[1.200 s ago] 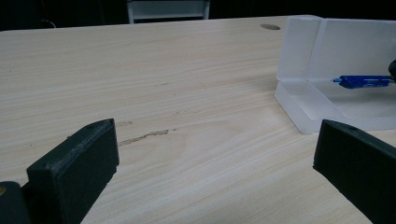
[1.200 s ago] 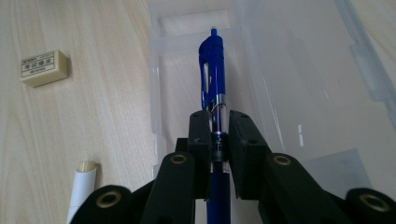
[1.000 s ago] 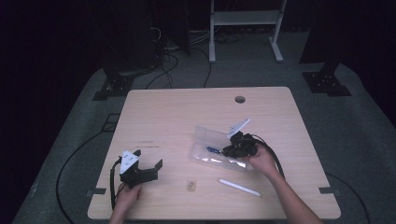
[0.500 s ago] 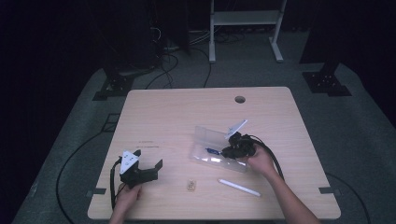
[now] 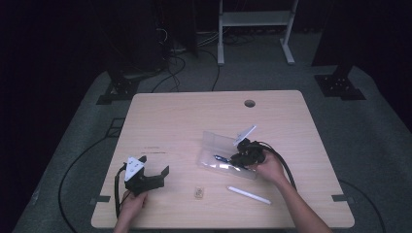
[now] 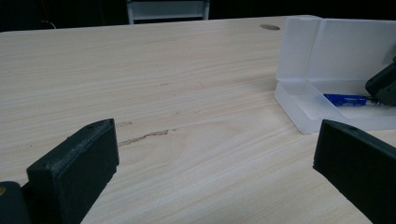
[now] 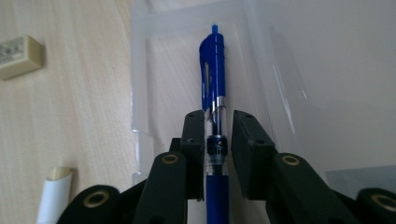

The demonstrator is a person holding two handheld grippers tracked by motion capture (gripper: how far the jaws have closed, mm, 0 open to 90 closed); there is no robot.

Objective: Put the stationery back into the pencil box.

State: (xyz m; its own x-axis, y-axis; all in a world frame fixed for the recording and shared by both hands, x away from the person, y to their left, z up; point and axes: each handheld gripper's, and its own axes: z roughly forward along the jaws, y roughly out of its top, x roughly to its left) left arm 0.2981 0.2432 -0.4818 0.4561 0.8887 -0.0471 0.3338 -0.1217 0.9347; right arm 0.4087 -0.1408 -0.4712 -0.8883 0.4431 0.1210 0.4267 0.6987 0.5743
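A blue pen lies lengthwise in the open clear plastic box, its clip end pointing away from me. My right gripper straddles the barrel. Its jaws have just been opening, and a thin gap shows at the right pad, so the pen lies loose between them. From above, the right gripper reaches into the box from the right, over the pen. My left gripper rests at the front left of the table with its jaws wide open and nothing between them.
A white pen lies on the wood near the front edge, in front of the box. A small beige eraser sits to its left. The table has a cable hole at the back. Cables and a stand are on the floor behind.
The right gripper has edged a little left at the box with the pen between its jaws. The left hand and gripper have stayed put.
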